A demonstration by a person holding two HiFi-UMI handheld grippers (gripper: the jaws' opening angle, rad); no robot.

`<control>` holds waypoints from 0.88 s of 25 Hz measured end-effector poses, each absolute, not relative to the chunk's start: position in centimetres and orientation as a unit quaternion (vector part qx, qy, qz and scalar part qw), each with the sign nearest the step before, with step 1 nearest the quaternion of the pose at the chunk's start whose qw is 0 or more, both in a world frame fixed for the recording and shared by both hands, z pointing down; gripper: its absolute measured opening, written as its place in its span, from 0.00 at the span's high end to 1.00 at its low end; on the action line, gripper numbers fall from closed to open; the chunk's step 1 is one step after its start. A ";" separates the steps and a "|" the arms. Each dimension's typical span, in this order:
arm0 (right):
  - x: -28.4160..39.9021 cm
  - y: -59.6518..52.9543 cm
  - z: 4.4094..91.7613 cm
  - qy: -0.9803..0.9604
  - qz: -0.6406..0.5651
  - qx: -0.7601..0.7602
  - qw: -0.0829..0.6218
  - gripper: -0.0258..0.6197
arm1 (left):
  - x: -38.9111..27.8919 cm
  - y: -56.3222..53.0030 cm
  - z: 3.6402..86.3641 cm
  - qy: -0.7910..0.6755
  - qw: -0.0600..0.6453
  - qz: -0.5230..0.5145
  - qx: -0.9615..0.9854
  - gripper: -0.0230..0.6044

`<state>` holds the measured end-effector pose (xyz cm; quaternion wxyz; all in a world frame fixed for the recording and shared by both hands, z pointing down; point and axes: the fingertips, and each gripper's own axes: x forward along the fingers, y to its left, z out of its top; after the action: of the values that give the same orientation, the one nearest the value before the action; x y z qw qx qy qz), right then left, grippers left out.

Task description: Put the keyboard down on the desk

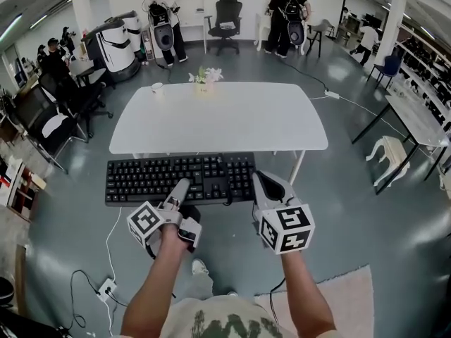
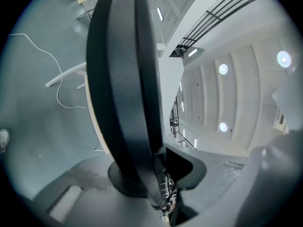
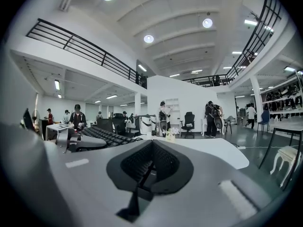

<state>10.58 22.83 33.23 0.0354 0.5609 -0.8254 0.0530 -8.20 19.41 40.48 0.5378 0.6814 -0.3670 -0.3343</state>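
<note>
A black keyboard hangs in the air just short of the near edge of the white desk. My left gripper is shut on its near edge, right of the middle. In the left gripper view the keyboard stands edge-on between the jaws of my left gripper. My right gripper is beside the keyboard's right end, shut with nothing in it. In the right gripper view my right gripper has its pads pressed together, the keyboard lies to the left and the desk ahead.
A small vase of flowers and a cup stand at the desk's far edge. Office chairs crowd the left. A power strip and cable lie on the floor by my feet. A long table and a stool are to the right.
</note>
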 end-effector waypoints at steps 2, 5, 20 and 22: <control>10.7 21.9 33.7 -0.826 0.055 0.560 0.036 0.96 | -8.0 18.4 40.9 -0.365 0.538 -0.337 0.681 0.81; 10.6 20.1 34.3 -0.825 0.058 0.560 0.040 0.96 | -8.2 16.7 41.3 -0.366 0.541 -0.338 0.678 0.81; 7.5 5.2 35.2 -0.810 0.068 0.579 0.061 0.96 | -11.0 1.2 43.5 -0.348 0.570 -0.334 0.666 0.81; 6.9 3.4 35.2 -0.807 0.068 0.583 0.065 0.96 | -11.4 -0.7 43.7 -0.342 0.576 -0.333 0.664 0.81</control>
<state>6.95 3.35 35.18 0.0654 0.5826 -0.8073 0.0679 -11.39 -0.68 43.72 0.5756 0.6637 -0.3422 -0.3331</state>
